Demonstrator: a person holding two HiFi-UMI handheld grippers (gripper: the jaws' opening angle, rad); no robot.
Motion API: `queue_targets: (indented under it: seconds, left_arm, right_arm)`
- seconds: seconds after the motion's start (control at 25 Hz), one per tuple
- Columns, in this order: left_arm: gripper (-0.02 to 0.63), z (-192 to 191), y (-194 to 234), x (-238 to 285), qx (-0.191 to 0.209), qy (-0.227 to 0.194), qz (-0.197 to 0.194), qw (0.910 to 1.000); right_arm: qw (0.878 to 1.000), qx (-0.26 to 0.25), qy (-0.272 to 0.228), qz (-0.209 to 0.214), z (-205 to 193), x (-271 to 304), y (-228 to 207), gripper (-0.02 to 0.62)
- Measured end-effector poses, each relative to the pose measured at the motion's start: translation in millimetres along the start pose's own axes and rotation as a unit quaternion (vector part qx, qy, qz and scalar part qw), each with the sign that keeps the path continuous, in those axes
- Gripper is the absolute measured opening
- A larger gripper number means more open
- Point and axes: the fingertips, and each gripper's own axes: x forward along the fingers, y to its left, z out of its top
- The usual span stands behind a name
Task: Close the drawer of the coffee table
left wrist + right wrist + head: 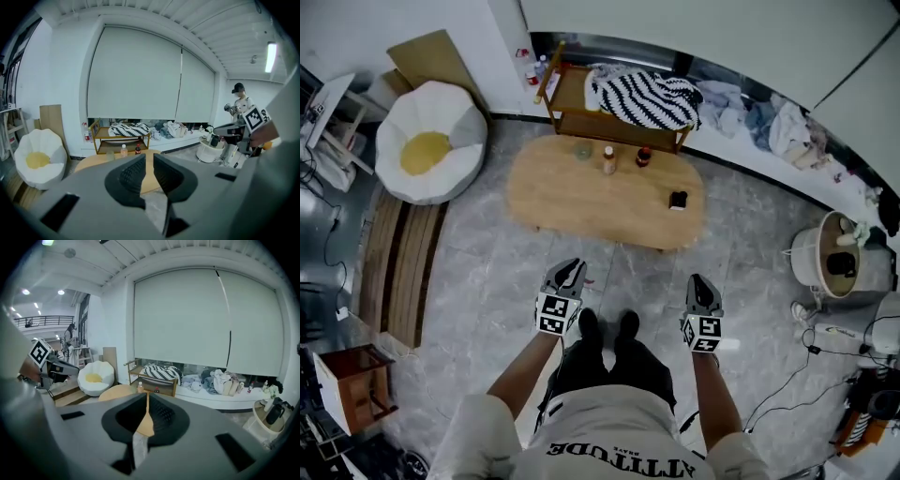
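Observation:
The oval light-wood coffee table stands on the grey tiled floor ahead of me, with a glass, two small bottles and a small black object on top. No drawer sticks out from its near edge in the head view. My left gripper and right gripper are held up side by side, well short of the table and touching nothing. The left gripper has a narrow empty gap between its pads. The right gripper has its tips together. The table shows beyond both.
A white beanbag chair sits far left, with a low wooden shelf holding a striped blanket behind the table. Wooden steps lie at left, a white round bin and cables at right. Another person stands far right.

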Motion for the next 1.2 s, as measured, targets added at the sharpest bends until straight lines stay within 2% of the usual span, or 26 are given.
queue_targets:
  seconds: [0.12,0.32,0.56,0.84,1.2]
  left_arm:
    - [0.055,23.0,-3.3,-18.3,0.022,-0.008,-0.004,0.9997]
    - [0.032,56.9,-0.2,-43.8,0.017,-0.031,0.006,0.9994]
    - [0.021,92.8,2.5,-69.5,0.033,-0.059,0.016,0.9976]
    - [0.021,113.0,4.0,-91.3,0.033,-0.075,0.005,0.9966]
    - [0.021,118.3,16.5,-97.5,0.031,-0.083,0.023,0.9958]
  right_arm:
    - [1.000,-0.003,-0.013,0.008,24.3,-16.3,0.9,0.026]
    - [0.999,-0.016,-0.027,0.024,48.4,-40.2,3.7,0.021]
    - [0.998,-0.007,-0.047,0.029,71.6,-66.9,-1.6,0.020]
    - [0.998,-0.005,-0.064,0.017,89.8,-83.7,-15.5,0.020]
    - [0.997,-0.018,-0.072,0.013,103.0,-88.8,-26.2,0.020]
